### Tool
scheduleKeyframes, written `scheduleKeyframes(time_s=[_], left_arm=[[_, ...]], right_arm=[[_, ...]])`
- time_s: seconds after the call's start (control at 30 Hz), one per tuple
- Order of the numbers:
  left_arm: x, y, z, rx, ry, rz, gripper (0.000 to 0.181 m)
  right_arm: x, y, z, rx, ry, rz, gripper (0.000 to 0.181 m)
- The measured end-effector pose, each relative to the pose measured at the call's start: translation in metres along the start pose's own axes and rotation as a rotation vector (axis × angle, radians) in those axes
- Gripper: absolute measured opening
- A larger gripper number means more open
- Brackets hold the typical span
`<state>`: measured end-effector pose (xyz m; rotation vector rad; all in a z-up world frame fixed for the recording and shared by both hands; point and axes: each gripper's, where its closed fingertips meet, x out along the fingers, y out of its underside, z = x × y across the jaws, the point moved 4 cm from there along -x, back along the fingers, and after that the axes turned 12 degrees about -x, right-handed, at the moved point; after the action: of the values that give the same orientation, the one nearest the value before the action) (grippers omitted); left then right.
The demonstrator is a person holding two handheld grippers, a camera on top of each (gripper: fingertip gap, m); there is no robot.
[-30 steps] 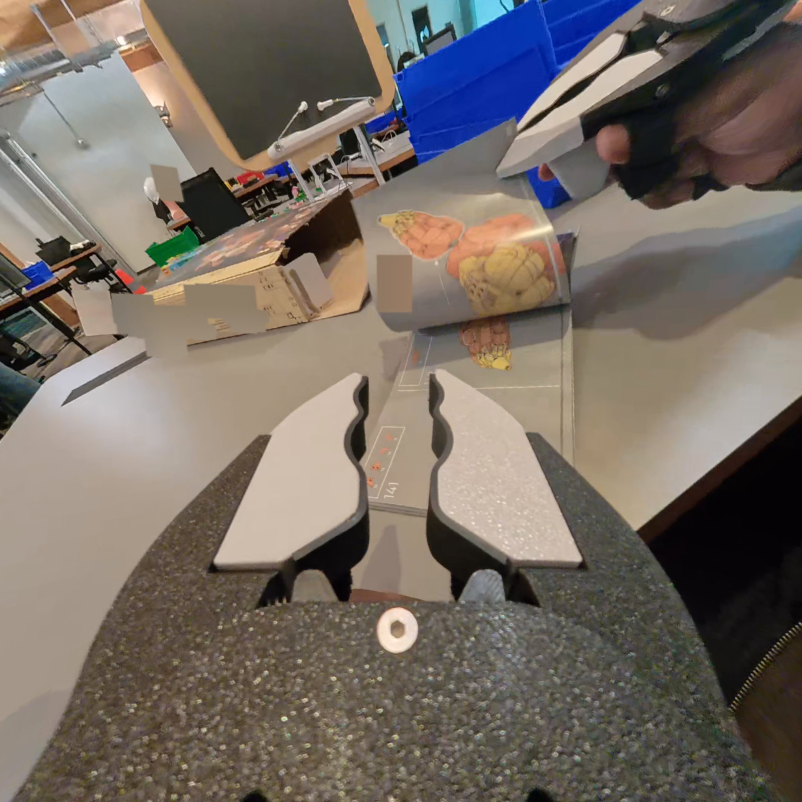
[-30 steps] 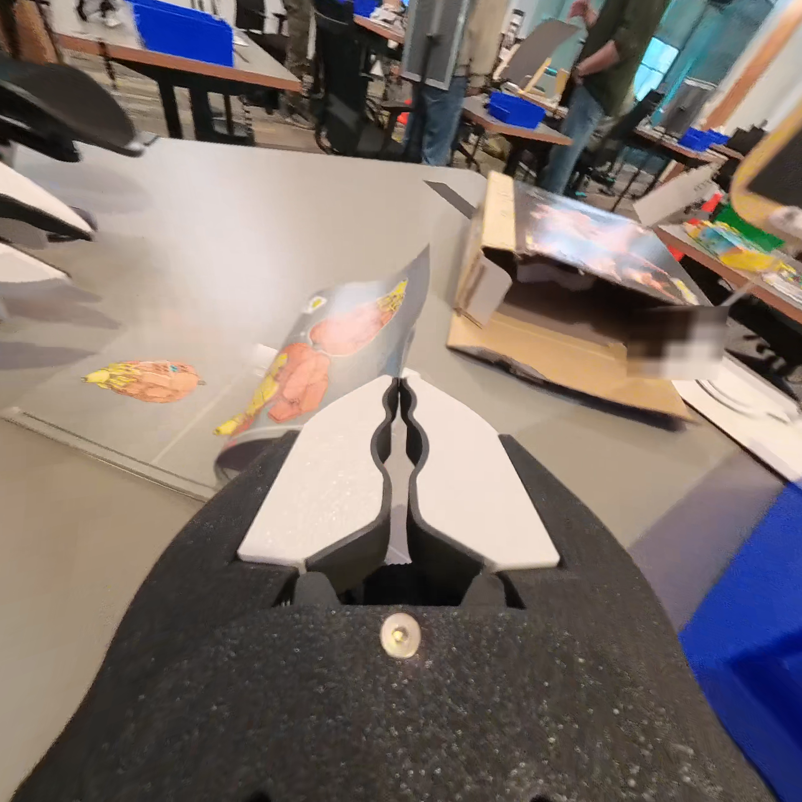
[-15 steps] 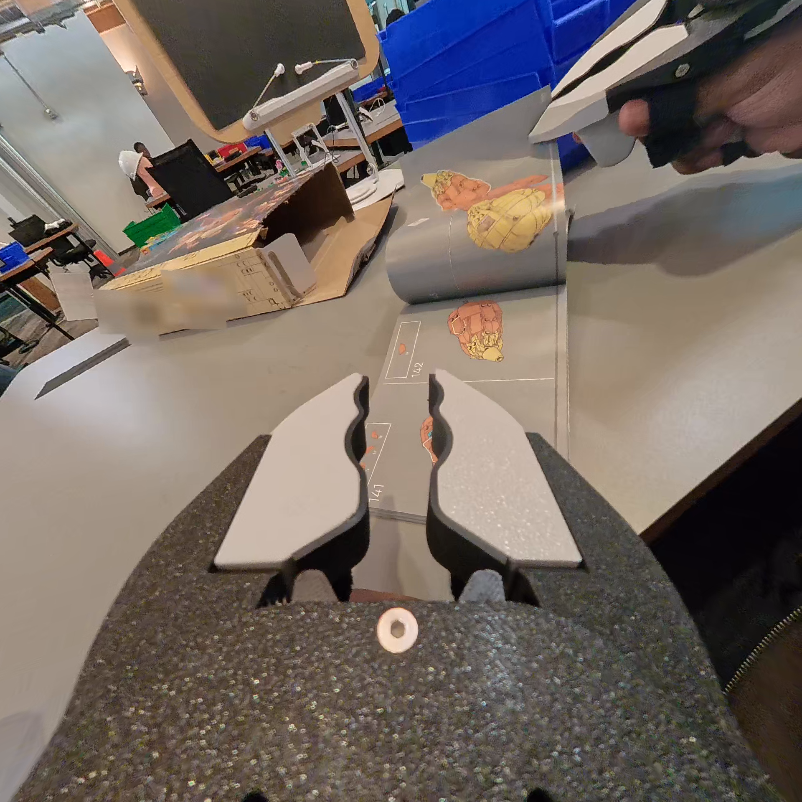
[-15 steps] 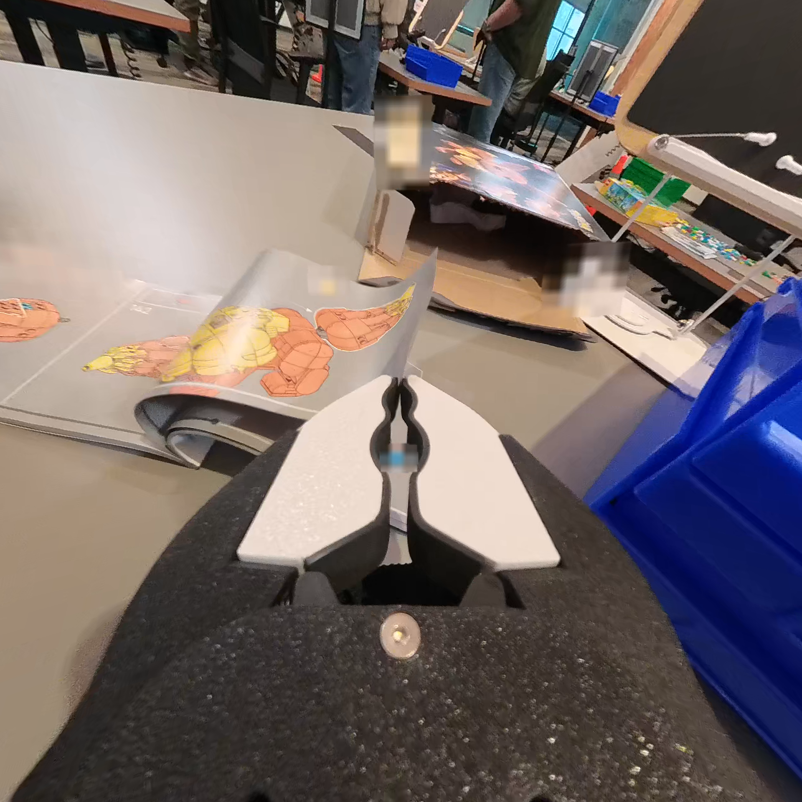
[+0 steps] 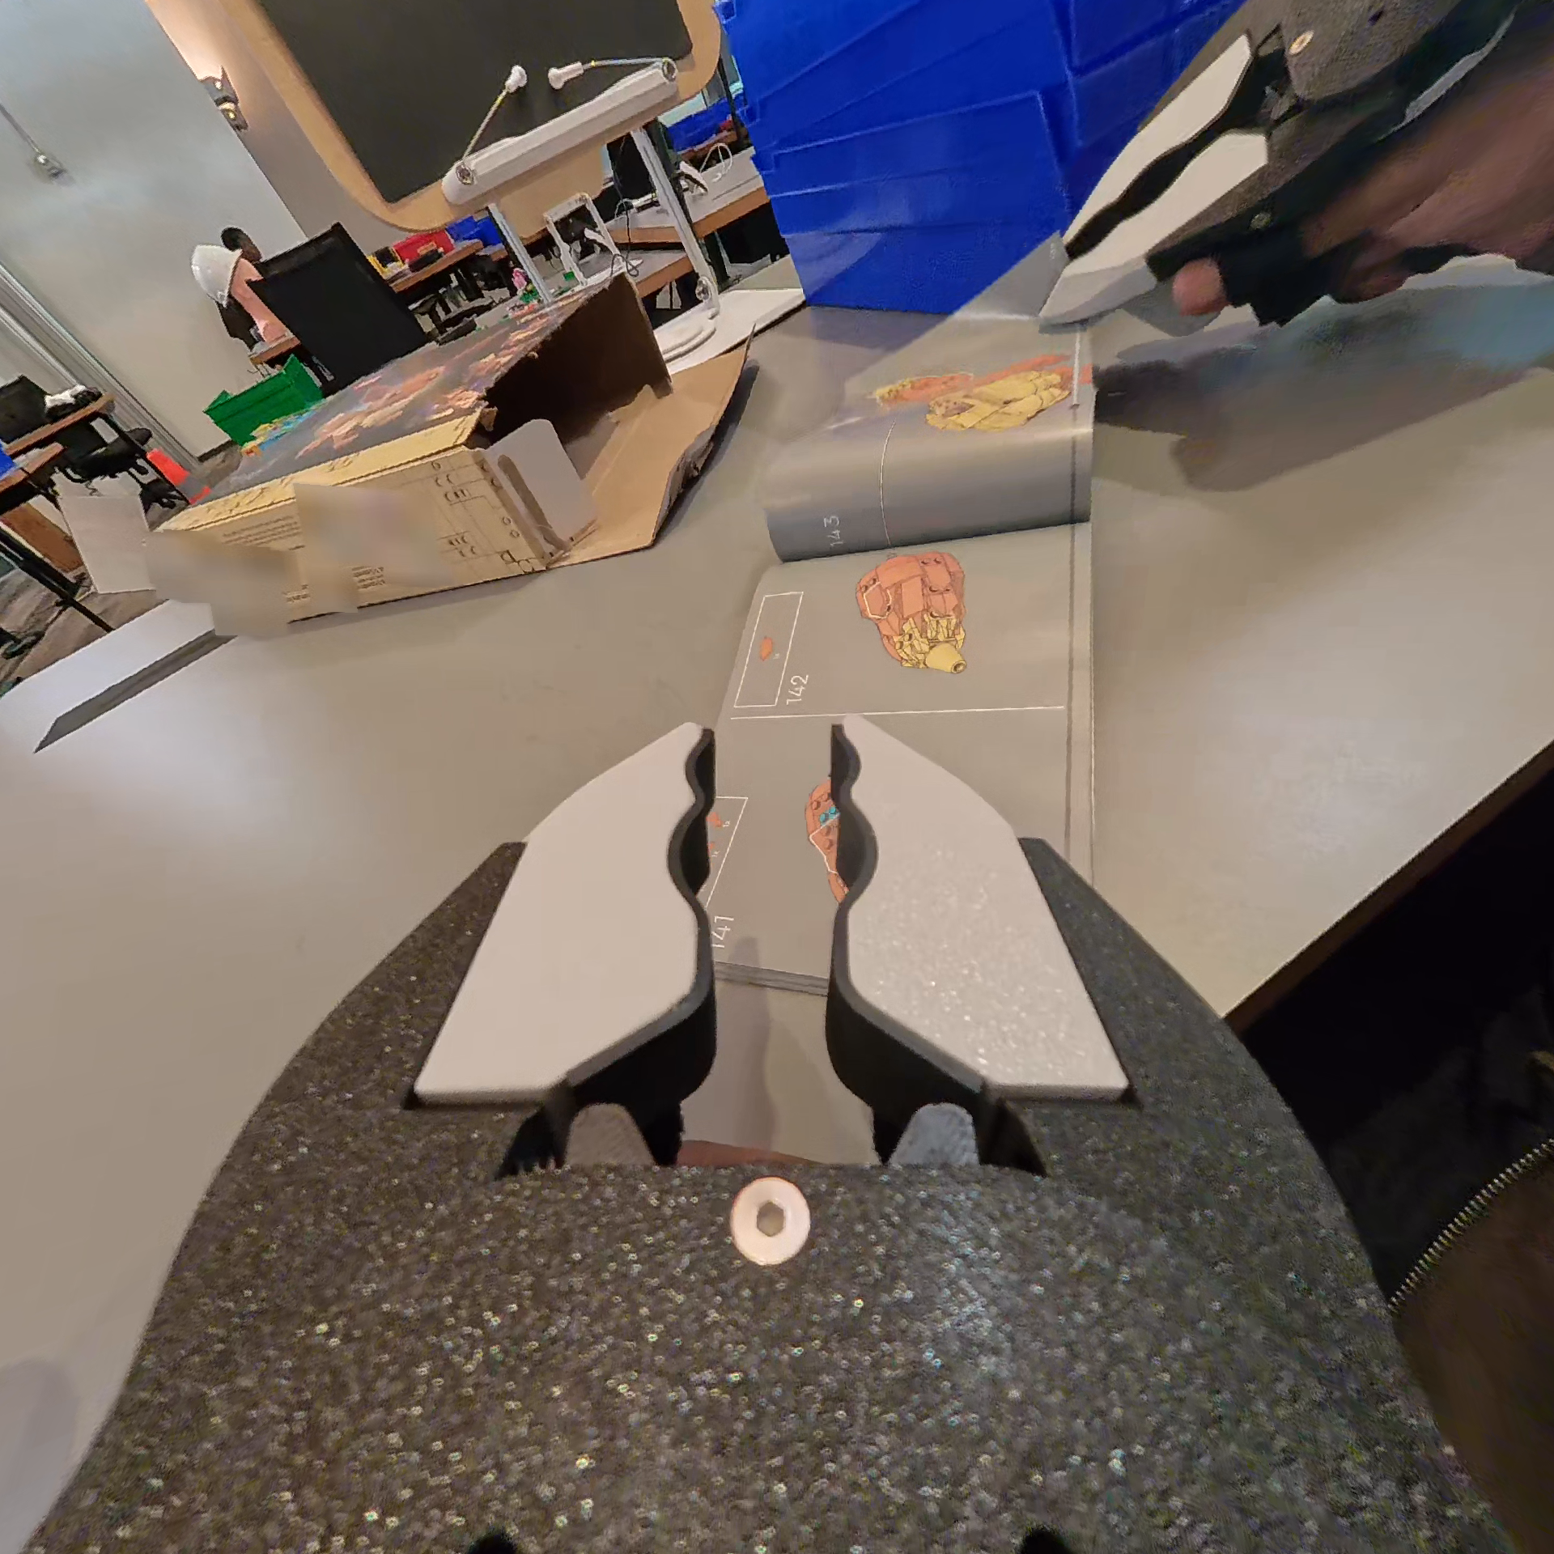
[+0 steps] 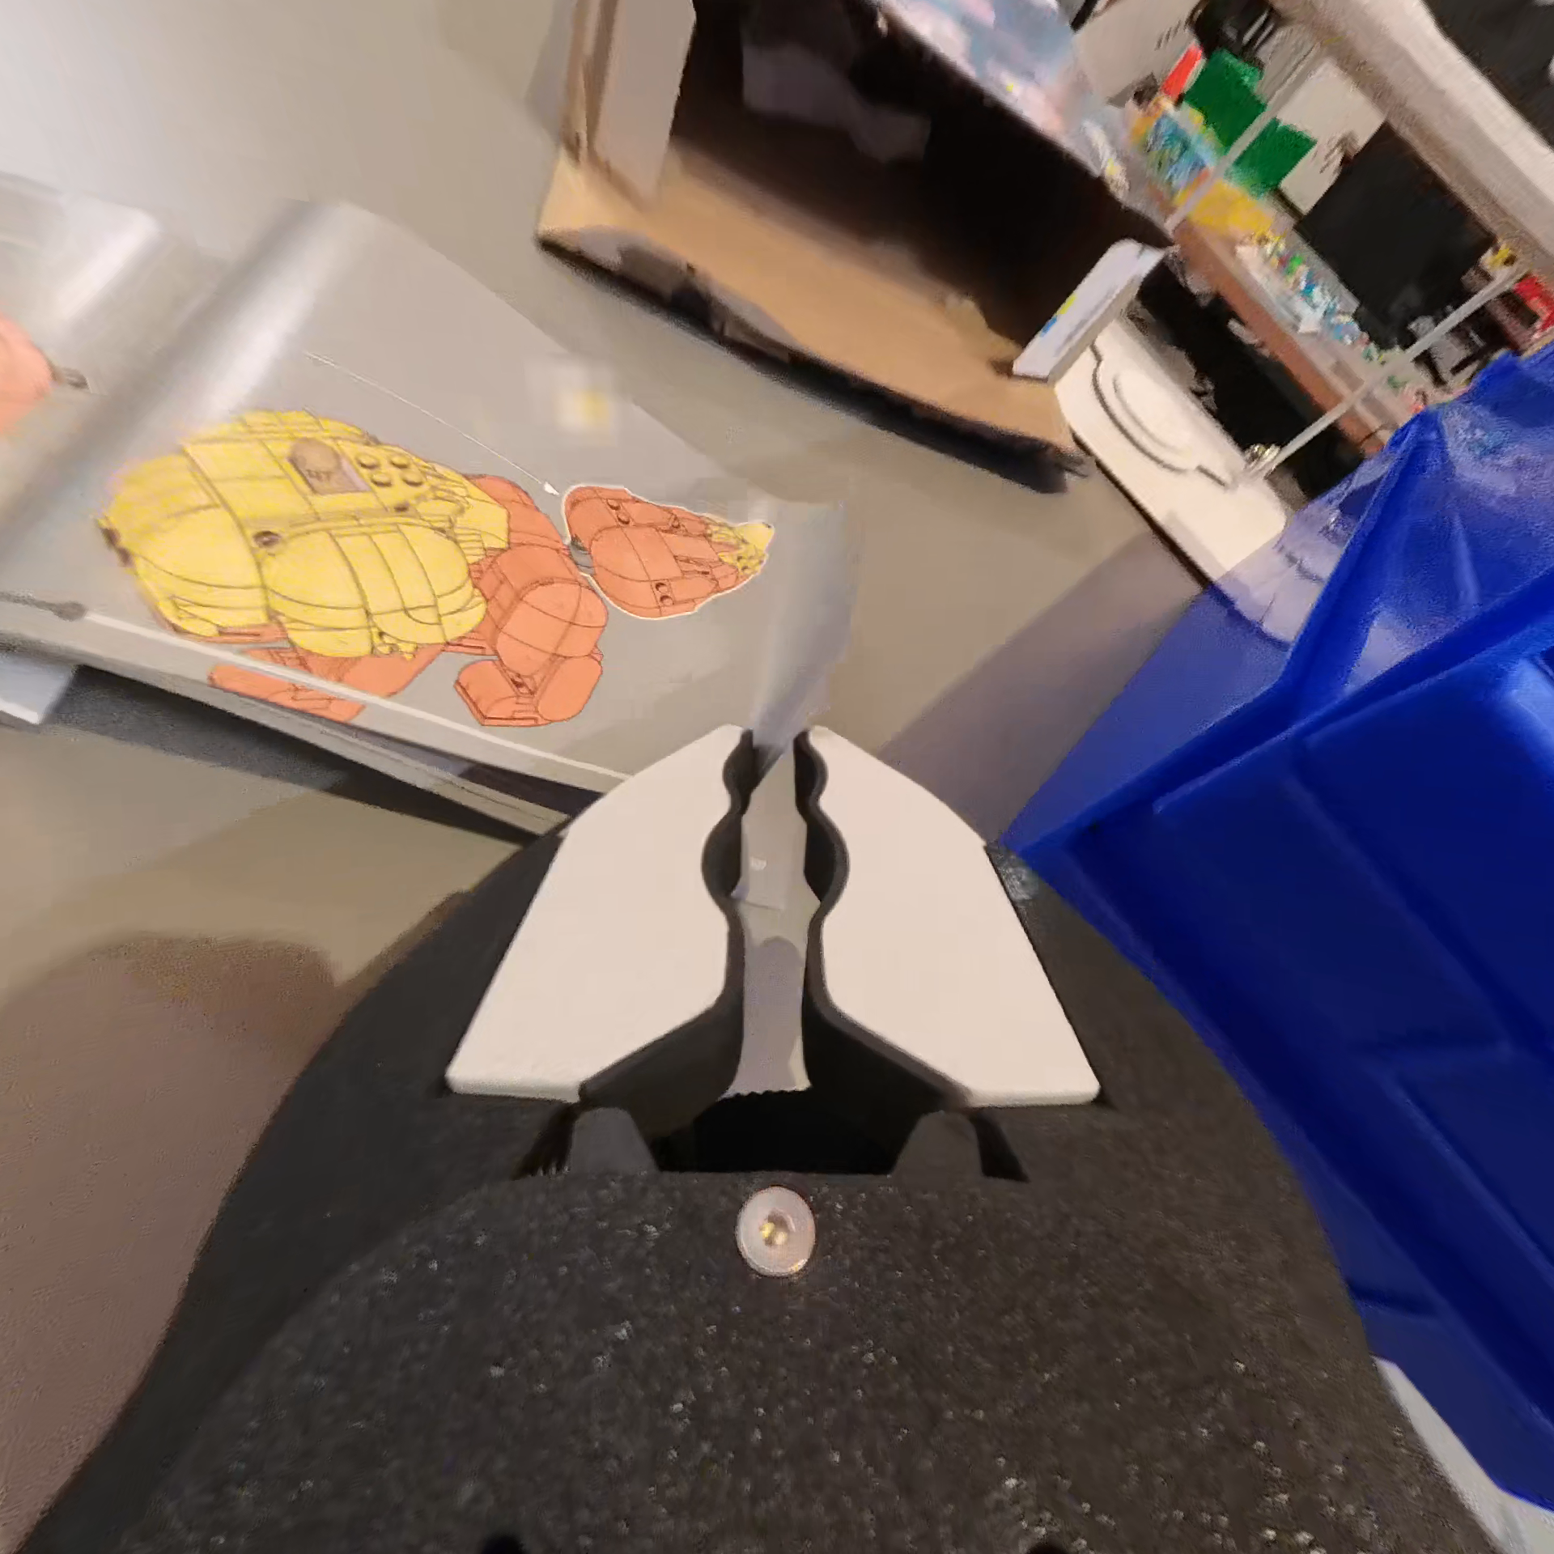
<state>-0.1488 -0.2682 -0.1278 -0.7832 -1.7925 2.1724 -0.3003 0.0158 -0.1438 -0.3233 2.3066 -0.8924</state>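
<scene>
On the grey tabletop [image 5: 420, 841] lies an open grey instruction booklet [image 5: 925, 673] with orange and yellow brick-model drawings, and the left gripper [image 5: 772, 740] hovers over its near page with its pale fingers apart, holding nothing. At the booklet's far end the right gripper [image 6: 769, 740] has its fingers pinched together on the corner of a glossy grey page [image 6: 404, 471], which arches up from the spine and carries a large yellow and orange figure. An opened brown cardboard box [image 5: 471, 437] sits beyond the booklet, and stacked blue plastic bins [image 6: 1362, 757] stand just beside the right gripper.
</scene>
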Motion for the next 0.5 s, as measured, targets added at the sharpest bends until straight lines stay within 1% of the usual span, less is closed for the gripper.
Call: scheduleKeyframes(time_s=[0.17,0.3,0.5], left_arm=[[-0.001,-0.004,-0.003,-0.002,0.007,-0.001,0.026],[0.000,-0.010,-0.009,-0.006,0.024,-0.010,0.026],[0.006,-0.027,-0.028,0.008,0.070,-0.029,0.026]], right_arm=[[-0.007,0.009,-0.012,0.020,0.032,0.017,0.018],[-0.016,0.016,-0.022,0.007,0.066,0.028,0.020],[-0.035,0.017,-0.020,-0.039,0.059,-0.026,0.021]])
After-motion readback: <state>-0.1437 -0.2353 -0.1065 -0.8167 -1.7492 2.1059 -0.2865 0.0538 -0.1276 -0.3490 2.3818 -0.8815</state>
